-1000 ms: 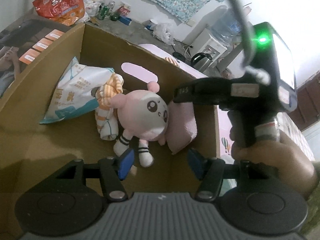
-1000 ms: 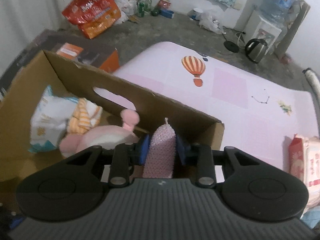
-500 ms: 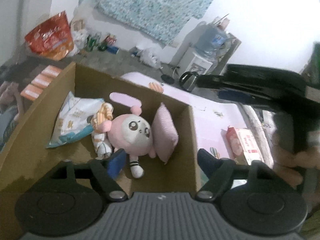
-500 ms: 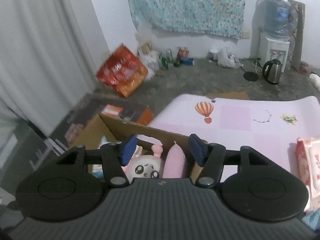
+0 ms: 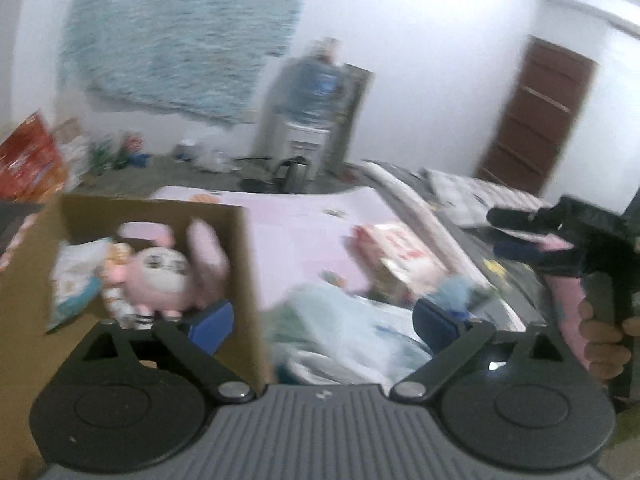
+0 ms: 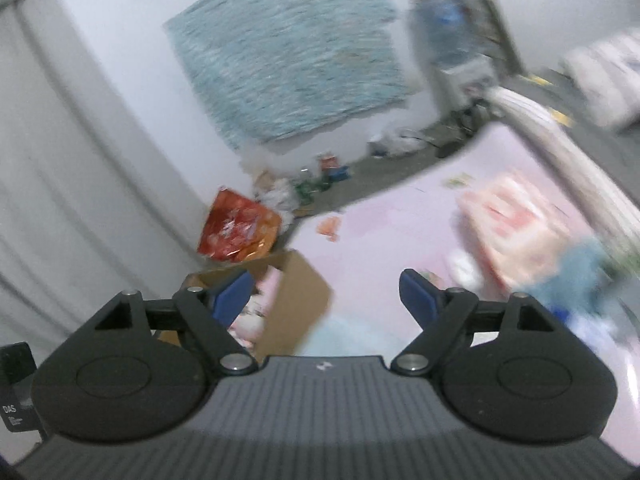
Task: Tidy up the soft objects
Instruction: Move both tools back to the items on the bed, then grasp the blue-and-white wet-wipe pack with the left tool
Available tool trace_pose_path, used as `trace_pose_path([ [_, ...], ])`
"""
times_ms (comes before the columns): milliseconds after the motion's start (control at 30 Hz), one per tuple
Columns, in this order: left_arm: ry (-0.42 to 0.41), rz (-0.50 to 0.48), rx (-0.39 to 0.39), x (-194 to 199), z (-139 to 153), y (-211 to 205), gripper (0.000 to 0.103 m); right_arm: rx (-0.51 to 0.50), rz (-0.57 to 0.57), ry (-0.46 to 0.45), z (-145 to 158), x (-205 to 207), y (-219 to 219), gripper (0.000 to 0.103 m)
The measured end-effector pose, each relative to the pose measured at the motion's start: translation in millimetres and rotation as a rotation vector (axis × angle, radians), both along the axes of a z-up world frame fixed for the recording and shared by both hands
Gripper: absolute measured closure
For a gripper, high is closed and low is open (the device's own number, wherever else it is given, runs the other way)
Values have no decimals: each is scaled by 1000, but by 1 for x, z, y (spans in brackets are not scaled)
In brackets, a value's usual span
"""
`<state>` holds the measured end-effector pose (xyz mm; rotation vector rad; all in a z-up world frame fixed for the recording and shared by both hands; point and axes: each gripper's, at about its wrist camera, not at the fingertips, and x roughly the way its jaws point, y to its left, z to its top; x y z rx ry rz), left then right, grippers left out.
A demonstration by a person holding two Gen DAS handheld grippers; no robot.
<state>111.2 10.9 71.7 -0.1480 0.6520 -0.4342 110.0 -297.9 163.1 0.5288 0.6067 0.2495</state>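
- Soft objects sit packed in the cardboard box (image 5: pixel 244 264): I see a pink round-faced plush doll (image 5: pixel 160 276), a pink pillow (image 5: pixel 208 256) standing against its right side, a striped orange-and-white cloth (image 5: pixel 116 264) to its left, and a pale blue-and-white packet (image 5: pixel 74 276) further left.
- More things lie on the pink mat (image 5: pixel 296 236) outside the box: a red-and-pink wrapped pack (image 5: pixel 400 248), a light blue bag (image 5: pixel 340 320) and a small blue fuzzy thing (image 5: pixel 456 292), all blurred.
- My left gripper (image 5: pixel 322 320) has just been opening; its jaws stand wide apart with nothing between them.
- My right gripper (image 6: pixel 326 294) has likewise just been opening, and its blue pads (image 6: pixel 418 294) hold nothing.
- From the left wrist view, my hand (image 5: pixel 604 340) grips the right tool's handle at the far right.
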Motion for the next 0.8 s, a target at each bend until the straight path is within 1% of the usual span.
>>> trace_pose_path([
  [133, -2, -115, -6, -14, -7, -38, 0, 77, -109, 65, -44, -56, -54, 21],
  [267, -10, -209, 15, -21, -20, -81, 0, 150, -199, 109, -93, -99, -76, 21],
  [367, -9, -267, 56, -22, -33, -116, 0, 220, -250, 134, -125, -115, -90, 21],
  [433, 0, -302, 87, -20, -42, -139, 0, 261, -270, 146, -142, -119, -97, 21],
  [533, -7, -330, 187, -15, -56, -178, 0, 298, -279, 156, -160, -111, -102, 21],
  [600, -11, -351, 234, -11, -66, -201, 0, 300, -277, 156, -169, -102, -105, 21],
  [667, 1, -381, 253, -8, -72, -218, 1, 293, -284, 149, -174, -92, -108, 24],
  [733, 9, -411, 275, -2, -79, -236, 1, 287, -293, 141, -173, -84, -111, 35],
  [800, 5, -432, 307, 4, -88, -256, 1, 275, -302, 129, -175, -79, -116, 39],
])
